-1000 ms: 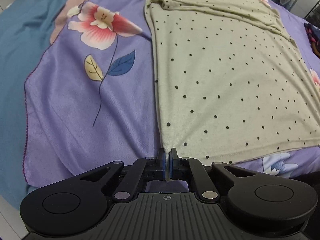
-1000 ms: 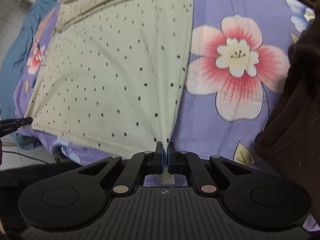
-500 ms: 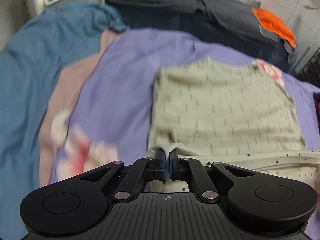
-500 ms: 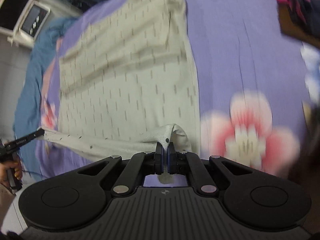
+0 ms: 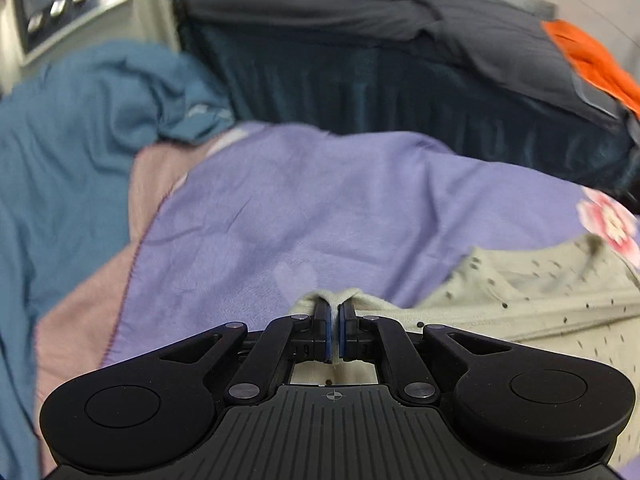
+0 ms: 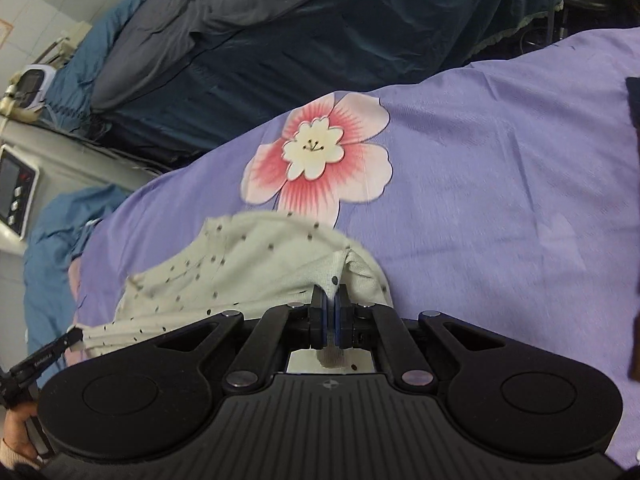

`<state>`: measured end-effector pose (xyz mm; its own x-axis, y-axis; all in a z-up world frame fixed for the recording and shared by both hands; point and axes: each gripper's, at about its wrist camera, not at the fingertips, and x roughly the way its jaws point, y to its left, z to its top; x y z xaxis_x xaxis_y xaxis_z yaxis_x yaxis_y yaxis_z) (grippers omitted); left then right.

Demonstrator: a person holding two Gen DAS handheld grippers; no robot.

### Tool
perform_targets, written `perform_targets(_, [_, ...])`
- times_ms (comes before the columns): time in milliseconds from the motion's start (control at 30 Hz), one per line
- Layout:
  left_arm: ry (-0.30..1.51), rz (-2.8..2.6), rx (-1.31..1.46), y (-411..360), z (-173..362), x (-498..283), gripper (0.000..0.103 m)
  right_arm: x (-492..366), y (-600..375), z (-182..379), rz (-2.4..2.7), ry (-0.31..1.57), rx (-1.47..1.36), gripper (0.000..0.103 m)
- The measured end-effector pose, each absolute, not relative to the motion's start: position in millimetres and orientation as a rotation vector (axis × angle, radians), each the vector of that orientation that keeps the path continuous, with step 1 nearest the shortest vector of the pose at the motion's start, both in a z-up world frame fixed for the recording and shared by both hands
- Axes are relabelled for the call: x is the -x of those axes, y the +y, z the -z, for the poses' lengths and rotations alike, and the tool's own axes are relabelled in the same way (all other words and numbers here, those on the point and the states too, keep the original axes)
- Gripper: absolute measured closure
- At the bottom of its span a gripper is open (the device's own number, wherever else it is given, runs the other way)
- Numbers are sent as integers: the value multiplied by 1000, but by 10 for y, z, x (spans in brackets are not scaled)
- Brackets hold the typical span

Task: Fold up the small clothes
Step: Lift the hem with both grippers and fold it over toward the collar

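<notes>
A cream garment with small black dots [image 5: 552, 292] lies on the purple flowered blanket [image 5: 304, 216]. My left gripper [image 5: 335, 322] is shut on one bottom corner of it, the cloth bunched over the fingertips. My right gripper [image 6: 330, 312] is shut on the other bottom corner. The garment [image 6: 248, 256] is doubled over, its held hem carried far over the rest and stretched between the two grippers. The left gripper [image 6: 74, 336] also shows at the lower left of the right wrist view, with cloth in it.
A blue sheet [image 5: 72, 152] bunches at the left. A dark grey and teal bed [image 5: 400, 64] lies beyond the blanket, with an orange cloth [image 5: 592, 60] on it. A white appliance with buttons [image 5: 68, 4] stands at the far left. A dark cloth [image 6: 634, 216] sits at the right.
Both grippers have carried the garment's bottom hem forward over the rest of it, folding it toward the far end. The views now look toward the far edge of the blanket.
</notes>
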<state>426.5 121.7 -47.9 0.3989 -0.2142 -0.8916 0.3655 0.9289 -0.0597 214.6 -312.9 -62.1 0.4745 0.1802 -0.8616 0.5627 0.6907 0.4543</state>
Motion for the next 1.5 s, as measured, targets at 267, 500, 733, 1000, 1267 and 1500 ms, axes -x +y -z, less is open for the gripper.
perform_targets(267, [1014,184,-184,1375,479,-4300,0,-2245,-3148,690,471,918,-717,64])
perform_targets(500, [745,370,-352,1209,277,-3425,0,-1919,-2429,407,239,832,-277,62])
perform_targets(733, [810,350,-506,667,771,-3455,0,-2099,-1897,909,113,969,-151,69])
perform_targets(1000, [795,122,-602,582,883,-4067,0,-2732,-2370,990,348,951,-274,66])
perform_targets(1267, [827,147,-551,769,833,-4041,0,-2481,-2638,849,460,896,-352,46])
perform_targets(1500, [843,190,-522,739,796,-3928,0,-2083,-2479,849,428,922,-388,43])
